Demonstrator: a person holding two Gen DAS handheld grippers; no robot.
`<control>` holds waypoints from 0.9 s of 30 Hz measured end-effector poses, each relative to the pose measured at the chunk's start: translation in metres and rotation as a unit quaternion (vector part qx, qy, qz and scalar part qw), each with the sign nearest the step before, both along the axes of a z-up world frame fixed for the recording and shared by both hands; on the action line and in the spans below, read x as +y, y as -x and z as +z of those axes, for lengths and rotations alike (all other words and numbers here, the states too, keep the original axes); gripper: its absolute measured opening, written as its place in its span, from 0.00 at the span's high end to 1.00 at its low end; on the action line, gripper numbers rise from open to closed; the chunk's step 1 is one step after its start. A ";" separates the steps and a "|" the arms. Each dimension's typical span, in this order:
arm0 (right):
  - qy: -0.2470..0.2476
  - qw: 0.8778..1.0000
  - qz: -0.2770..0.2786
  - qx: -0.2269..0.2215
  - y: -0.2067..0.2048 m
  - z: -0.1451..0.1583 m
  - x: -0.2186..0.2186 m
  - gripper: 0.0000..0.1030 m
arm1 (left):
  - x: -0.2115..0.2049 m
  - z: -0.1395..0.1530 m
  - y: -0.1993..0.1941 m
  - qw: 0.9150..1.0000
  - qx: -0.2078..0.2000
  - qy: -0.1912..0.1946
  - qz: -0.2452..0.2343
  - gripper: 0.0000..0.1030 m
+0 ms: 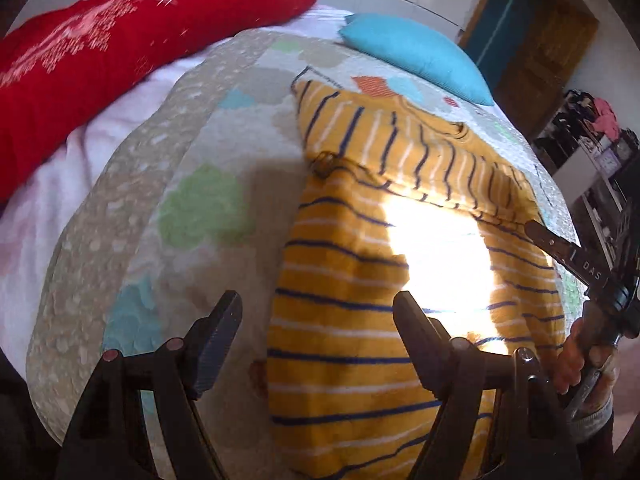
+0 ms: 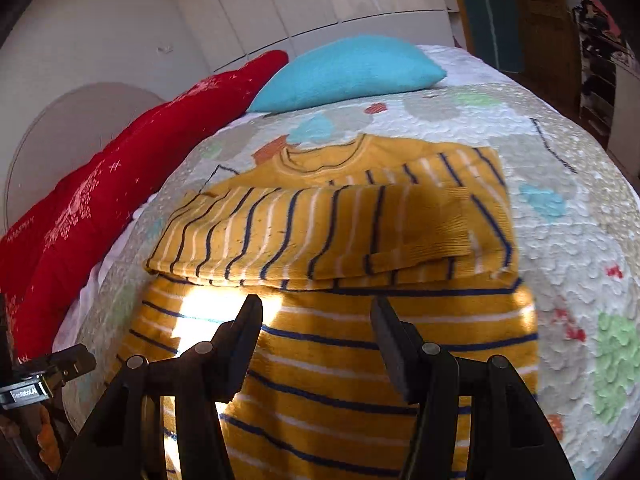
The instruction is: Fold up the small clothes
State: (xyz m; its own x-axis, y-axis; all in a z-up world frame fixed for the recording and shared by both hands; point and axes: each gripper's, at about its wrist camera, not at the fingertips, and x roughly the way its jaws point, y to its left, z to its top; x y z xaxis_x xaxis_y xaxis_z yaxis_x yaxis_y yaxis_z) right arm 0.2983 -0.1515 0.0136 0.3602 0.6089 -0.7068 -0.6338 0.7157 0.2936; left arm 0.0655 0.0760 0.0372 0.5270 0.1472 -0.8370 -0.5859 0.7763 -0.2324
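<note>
A small mustard-yellow sweater with navy and white stripes [image 1: 360,300] lies flat on the quilted bed, both sleeves folded across its chest [image 2: 320,236]. My left gripper [image 1: 318,316] is open and empty, hovering over the sweater's left edge near the hem. My right gripper [image 2: 316,320] is open and empty above the sweater's body, just below the folded sleeves. The right gripper also shows at the right edge of the left wrist view [image 1: 576,264]. A bright sun patch falls on the sweater.
A quilted bedspread [image 2: 560,184] with coloured patches covers the bed. A red cushion [image 1: 100,52] and a turquoise pillow [image 2: 348,72] lie at the head. White wardrobe doors [image 2: 320,4] stand behind; a wooden door [image 1: 552,48] and cluttered shelves are to the right.
</note>
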 end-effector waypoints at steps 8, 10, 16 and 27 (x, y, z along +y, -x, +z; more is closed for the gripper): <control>0.088 0.994 -0.050 0.032 -0.013 -0.037 0.008 0.41 | -0.014 -0.036 0.035 1.000 0.004 0.006 0.010 0.26; 0.111 0.992 -0.060 0.021 -0.004 -0.039 -0.010 0.41 | -0.023 -0.037 0.040 1.000 0.002 -0.015 0.003 0.25; 0.090 0.993 -0.067 0.019 0.035 -0.046 -0.088 0.41 | -0.039 -0.044 0.036 0.999 0.012 -0.050 -0.002 0.12; 0.059 0.992 -0.110 -0.003 0.111 -0.048 -0.157 0.37 | -0.045 -0.030 0.066 1.000 -0.025 -0.001 -0.007 0.35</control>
State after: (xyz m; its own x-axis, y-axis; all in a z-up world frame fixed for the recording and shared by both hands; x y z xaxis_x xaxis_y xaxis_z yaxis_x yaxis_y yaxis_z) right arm 0.1870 -0.3084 -0.0345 0.4796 0.4282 -0.7660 -0.4605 0.8658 0.1957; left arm -0.0008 0.0310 0.0074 0.5699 0.1419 -0.8093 -0.5628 0.7851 -0.2586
